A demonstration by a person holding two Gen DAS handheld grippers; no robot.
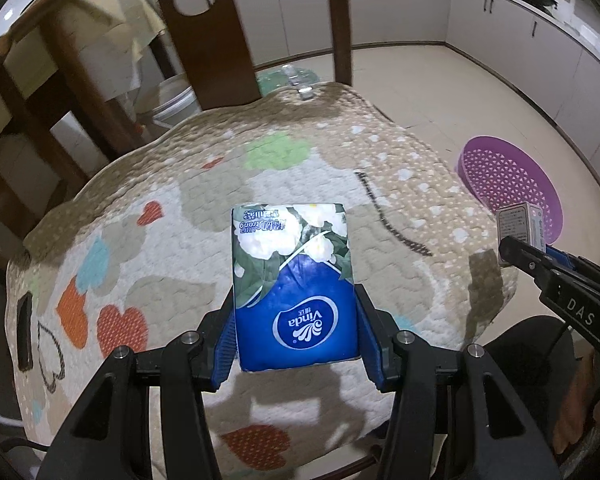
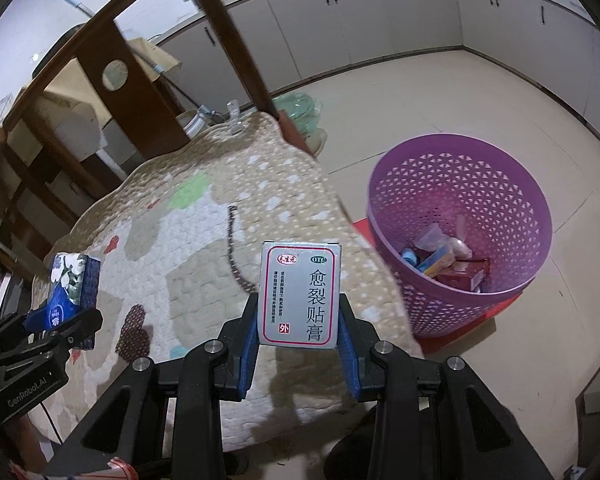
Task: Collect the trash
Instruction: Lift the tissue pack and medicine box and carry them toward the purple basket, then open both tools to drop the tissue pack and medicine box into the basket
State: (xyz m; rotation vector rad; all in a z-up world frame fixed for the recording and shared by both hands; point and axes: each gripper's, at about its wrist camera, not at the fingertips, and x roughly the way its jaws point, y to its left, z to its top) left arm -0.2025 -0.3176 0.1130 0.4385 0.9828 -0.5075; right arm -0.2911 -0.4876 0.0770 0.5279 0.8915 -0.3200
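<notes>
My left gripper is shut on a blue Vinda tissue pack and holds it above the quilted chair cushion. The pack also shows at the left of the right wrist view. My right gripper is shut on a grey medicine box with a red border, held above the cushion's right edge. The box also shows at the far right of the left wrist view. A purple perforated trash basket stands on the floor to the right, with several packets inside.
The cushion lies on a dark wooden chair whose backrest rises behind it. A small clear item lies at the cushion's far edge. A red mat lies under the basket. White kitchen cabinets line the far wall.
</notes>
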